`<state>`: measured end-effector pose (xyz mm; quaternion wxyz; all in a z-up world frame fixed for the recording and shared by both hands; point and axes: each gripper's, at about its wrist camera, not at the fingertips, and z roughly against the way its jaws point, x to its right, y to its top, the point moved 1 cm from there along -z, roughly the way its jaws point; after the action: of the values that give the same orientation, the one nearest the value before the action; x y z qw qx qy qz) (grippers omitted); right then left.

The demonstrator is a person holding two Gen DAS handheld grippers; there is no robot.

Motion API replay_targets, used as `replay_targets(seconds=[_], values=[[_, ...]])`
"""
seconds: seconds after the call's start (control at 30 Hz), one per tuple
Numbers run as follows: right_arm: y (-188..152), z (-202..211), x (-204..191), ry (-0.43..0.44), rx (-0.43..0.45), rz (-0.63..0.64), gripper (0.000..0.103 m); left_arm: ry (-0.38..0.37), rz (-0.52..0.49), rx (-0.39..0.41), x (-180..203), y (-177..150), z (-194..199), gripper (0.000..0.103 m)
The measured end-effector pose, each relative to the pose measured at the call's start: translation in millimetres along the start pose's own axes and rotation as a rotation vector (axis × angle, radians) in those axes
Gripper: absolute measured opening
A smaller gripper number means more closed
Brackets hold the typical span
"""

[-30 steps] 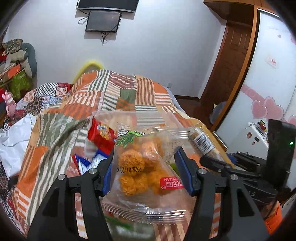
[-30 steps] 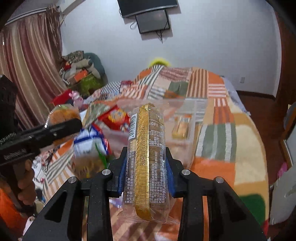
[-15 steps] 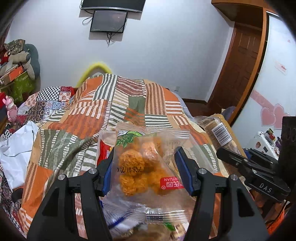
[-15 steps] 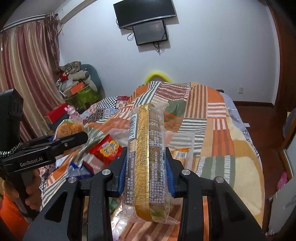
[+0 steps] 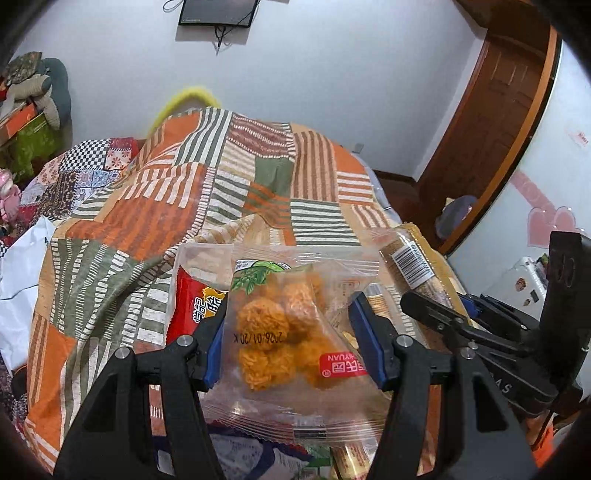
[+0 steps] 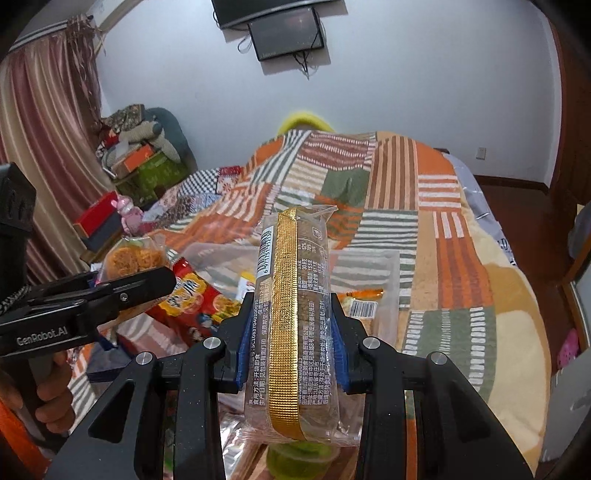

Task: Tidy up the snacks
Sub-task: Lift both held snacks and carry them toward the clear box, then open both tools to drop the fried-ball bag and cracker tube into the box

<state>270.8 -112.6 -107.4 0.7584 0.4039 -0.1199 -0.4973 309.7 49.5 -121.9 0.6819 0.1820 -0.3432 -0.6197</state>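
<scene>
Low in the right wrist frame, the right hand-held gripper (image 6: 291,347) pinches an upright gold-striped biscuit pack (image 6: 291,317); the clear bin (image 6: 391,280) lies beyond, lower centre. The left hand-held gripper (image 5: 291,343) pinches a fried-ball snack bag (image 5: 284,332).

A patchwork blanket (image 5: 229,192) in orange, green and white stripes sprawls across the bed, and there's a yellow cushion (image 5: 192,96) peeking over its far edge against the white wall (image 5: 332,74). High up, a dark screen (image 6: 286,33) hangs with cables dangling below it. Off to the left, striped curtains (image 6: 48,122), a heap of boxes and soft toys (image 6: 140,147), and a small pink figure (image 6: 129,214). To the right, a brown wooden door (image 5: 491,122) and pink heart stickers (image 5: 550,225).
</scene>
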Motion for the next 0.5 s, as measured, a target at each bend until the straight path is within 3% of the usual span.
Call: replay_targets(seconds=[0.33,0.5], values=[[-3.2,-25.6,6.8,-0.034,-0.078,0.029,0.033,0.024,0.021,-0.053,-2.5,-0.9,-22.2,0.060],[-3.7,-22.7,6.2,-0.031,-0.083,0.027,0.033,0.007,0.053,-0.079,-6.5,-4.3,-24.6,0.066]])
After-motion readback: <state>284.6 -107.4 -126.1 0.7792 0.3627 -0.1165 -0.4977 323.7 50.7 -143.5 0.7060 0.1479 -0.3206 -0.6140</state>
